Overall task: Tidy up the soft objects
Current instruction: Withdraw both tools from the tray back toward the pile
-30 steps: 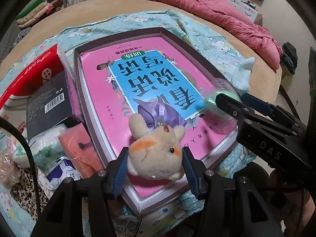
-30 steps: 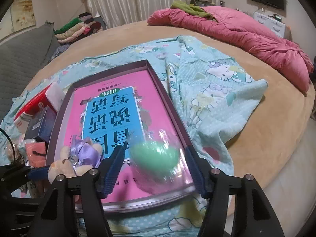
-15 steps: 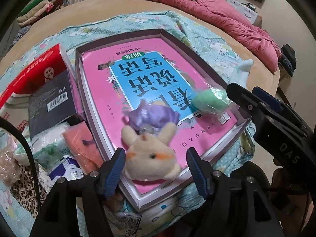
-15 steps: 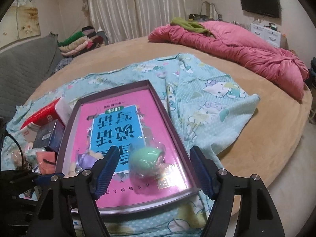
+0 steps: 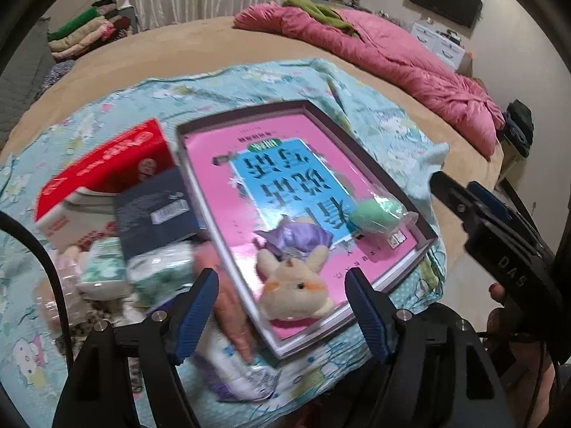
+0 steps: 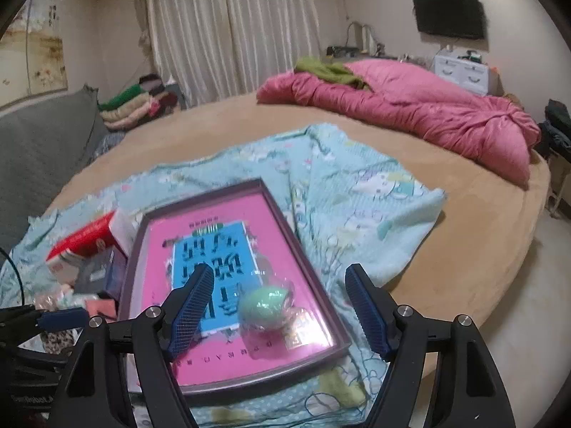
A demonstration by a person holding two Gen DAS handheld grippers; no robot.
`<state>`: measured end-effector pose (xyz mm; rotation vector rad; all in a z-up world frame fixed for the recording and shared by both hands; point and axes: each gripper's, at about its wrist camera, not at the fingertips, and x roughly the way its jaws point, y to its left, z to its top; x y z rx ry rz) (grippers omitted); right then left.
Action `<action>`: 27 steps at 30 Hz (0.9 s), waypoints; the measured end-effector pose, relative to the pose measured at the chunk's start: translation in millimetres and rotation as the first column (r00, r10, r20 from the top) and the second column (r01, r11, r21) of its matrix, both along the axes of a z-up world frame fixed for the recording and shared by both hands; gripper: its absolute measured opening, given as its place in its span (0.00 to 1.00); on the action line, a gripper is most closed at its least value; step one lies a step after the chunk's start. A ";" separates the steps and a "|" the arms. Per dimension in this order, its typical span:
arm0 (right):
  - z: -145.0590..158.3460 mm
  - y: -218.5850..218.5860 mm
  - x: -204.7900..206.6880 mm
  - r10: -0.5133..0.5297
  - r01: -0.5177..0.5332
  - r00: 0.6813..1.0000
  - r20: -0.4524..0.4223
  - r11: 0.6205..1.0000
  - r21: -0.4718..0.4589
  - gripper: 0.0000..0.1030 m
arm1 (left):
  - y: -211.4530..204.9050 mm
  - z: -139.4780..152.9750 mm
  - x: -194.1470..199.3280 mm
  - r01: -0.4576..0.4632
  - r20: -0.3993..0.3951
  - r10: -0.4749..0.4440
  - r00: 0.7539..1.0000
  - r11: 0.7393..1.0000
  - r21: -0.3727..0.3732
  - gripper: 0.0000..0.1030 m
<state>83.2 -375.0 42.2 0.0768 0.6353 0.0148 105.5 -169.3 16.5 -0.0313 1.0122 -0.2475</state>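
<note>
Both grippers have let go and lifted back since a second ago. The left gripper [image 5: 278, 314] is opening, fingers wide, clear of the plush bunny [image 5: 294, 285] lying in the tray [image 5: 426, 240]. The right gripper [image 6: 280, 310] stands wide too, the wrapped green soft ball [image 6: 264, 306] resting free on the tray's pink book [image 6: 221, 246]. Beyond lies the blue blanket [image 6: 360, 192] on the bed [image 6: 464, 249].
</note>
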 end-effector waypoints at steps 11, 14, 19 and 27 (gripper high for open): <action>23.9 25.0 -19.2 0.047 -0.046 0.998 0.036 0.999 -0.026 0.75 | 50.6 38.9 -22.8 -0.098 0.104 0.094 0.990 0.995 0.034 0.76; 31.7 37.5 -24.6 0.084 -0.084 0.996 0.042 0.996 -0.022 0.75 | 60.9 47.9 -30.7 -0.125 0.139 0.116 0.983 0.991 0.052 0.76; 40.9 59.3 -33.2 0.140 -0.140 0.989 0.040 0.990 -0.009 0.75 | 73.4 56.7 -39.9 -0.160 0.172 0.141 0.975 0.982 0.101 0.77; 49.4 93.4 -45.5 0.227 -0.226 0.973 0.038 0.974 -0.028 0.76 | 94.0 57.4 -45.4 -0.195 0.171 0.176 0.969 0.976 0.099 0.77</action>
